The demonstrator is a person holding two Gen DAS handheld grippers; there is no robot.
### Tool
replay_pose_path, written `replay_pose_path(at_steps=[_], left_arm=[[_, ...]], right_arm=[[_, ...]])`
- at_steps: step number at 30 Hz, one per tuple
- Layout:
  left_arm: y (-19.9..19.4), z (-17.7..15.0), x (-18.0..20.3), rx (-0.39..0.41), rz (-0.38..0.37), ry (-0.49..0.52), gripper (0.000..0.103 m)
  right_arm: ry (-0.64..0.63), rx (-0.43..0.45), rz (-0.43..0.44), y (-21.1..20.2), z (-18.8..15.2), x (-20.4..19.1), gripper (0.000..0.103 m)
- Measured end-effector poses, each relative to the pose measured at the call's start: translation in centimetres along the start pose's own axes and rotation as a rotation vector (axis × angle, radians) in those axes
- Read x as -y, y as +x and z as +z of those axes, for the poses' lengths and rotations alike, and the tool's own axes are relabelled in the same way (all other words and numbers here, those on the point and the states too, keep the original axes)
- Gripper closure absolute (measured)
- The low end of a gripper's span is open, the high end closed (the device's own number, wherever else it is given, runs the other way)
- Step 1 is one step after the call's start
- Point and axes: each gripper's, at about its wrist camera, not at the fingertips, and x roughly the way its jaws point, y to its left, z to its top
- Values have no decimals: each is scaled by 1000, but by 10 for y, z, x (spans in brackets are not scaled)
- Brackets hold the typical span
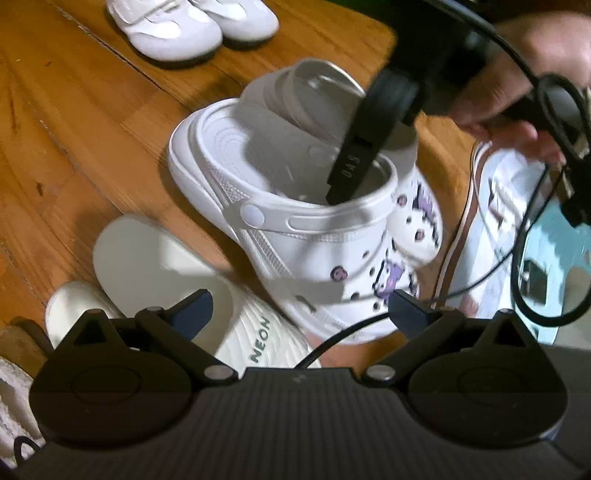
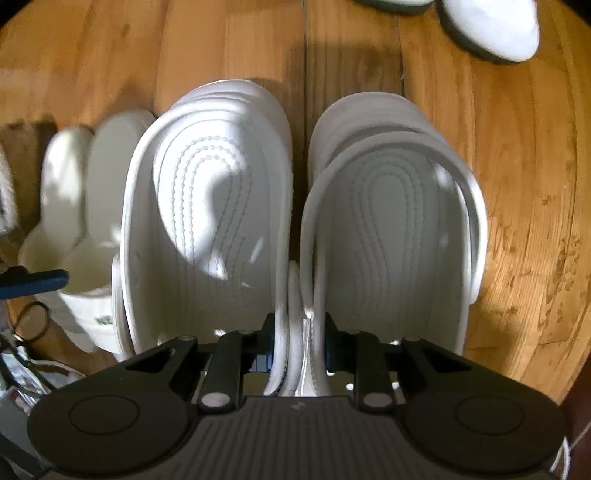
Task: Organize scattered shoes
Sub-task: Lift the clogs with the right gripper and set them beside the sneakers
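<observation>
Two clogs [image 2: 295, 229]: side by side on the wooden floor [image 2: 517, 184].
Right gripper [image 2: 300, 332]: pinching the clogs' touching inner walls.
Left gripper [image 1: 301, 310]: spread, empty, beside the clogs.

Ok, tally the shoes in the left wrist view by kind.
White clogs: 2
White slides: 2
White sneakers: 2
Brown-trimmed sneaker: 1
Total: 7, not counting the fluffy white thing cut off at the edge.
</observation>
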Motion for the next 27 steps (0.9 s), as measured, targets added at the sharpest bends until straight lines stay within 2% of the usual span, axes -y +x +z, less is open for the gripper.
replay_pose_path(at_steps=[3, 6, 10, 15, 18, 21, 25, 27], left_arm=[[-9, 0, -6, 16, 6, -13, 0], [-25, -3, -14, 56, 21, -30, 0], [-53, 1, -34, 175, 40, -61, 0], [-86, 14, -71, 327, 26, -134, 0], [-97, 17, -91, 382, 62, -124, 0], [-102, 18, -109, 415, 85, -133, 0], [-108, 29, -154, 463, 92, -199, 0], [-106, 36, -170, 483, 140, -227, 0]], right_arm=[[13, 52, 47, -23, -1, 5, 80], [0, 124, 54, -57, 5, 1, 80], [-29, 220, 63, -97, 19, -9, 80], [-77, 320, 28, -142, 57, -43, 80], [-88, 351, 31, -151, 77, -60, 80], [-92, 339, 50, -153, 97, -71, 81], [-97, 333, 33, -153, 127, -82, 80], [-102, 339, 12, -153, 145, -93, 80]])
